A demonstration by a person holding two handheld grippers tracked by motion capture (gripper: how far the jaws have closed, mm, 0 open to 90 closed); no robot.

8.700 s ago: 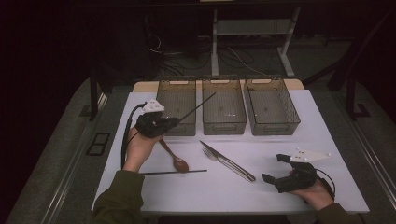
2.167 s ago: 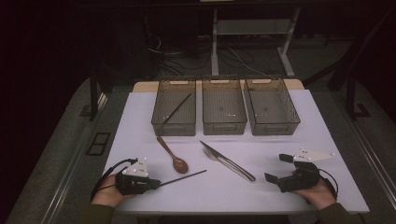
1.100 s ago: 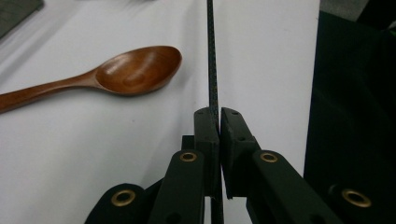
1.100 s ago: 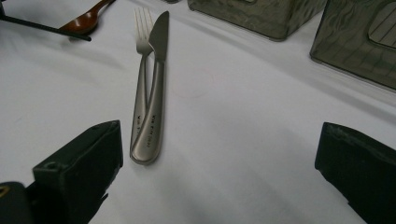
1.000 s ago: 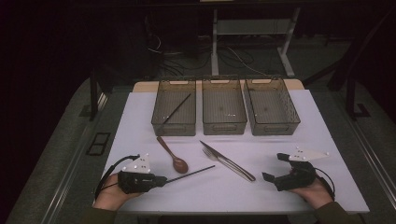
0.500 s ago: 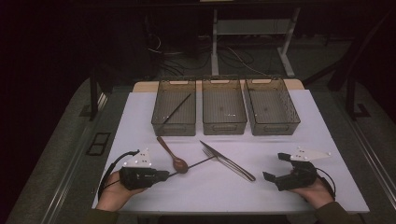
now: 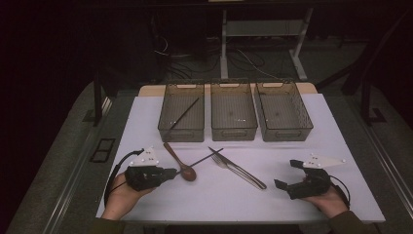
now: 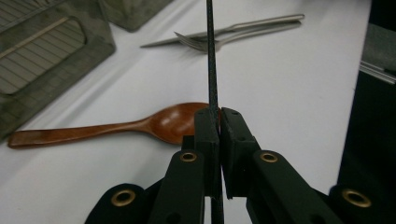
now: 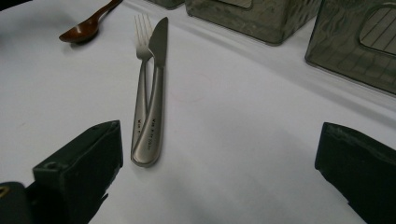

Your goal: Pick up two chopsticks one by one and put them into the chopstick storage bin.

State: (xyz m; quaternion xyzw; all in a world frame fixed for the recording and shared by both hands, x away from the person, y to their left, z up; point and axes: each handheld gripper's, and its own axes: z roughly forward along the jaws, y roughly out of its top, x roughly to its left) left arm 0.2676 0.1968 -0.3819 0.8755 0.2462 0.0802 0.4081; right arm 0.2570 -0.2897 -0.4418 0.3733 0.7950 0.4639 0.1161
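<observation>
Sorting looks just begun: one chopstick (image 7: 181, 116) lies in the left bin (image 7: 181, 112). The left gripper (image 7: 168, 172) fingers are closed on the second chopstick (image 8: 211, 60); the right gripper (image 7: 287, 176) fingers stand wide open, empty. Spoon (image 7: 179, 162), fork (image 9: 140, 70) and knife (image 9: 156, 88) remain on the counter (image 7: 292, 156).

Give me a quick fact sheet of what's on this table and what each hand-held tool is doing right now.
Left tool: shut on a thin dark chopstick, which juts out over the wooden spoon
Right tool: open, holding nothing, near the table's right front
Wooden spoon: flat on the white table, beside the left tool
Fork and knife: side by side, touching, mid-table
Bins: three mesh bins in a row at the back; left bin holds another chopstick; middle bin and right bin look empty
</observation>
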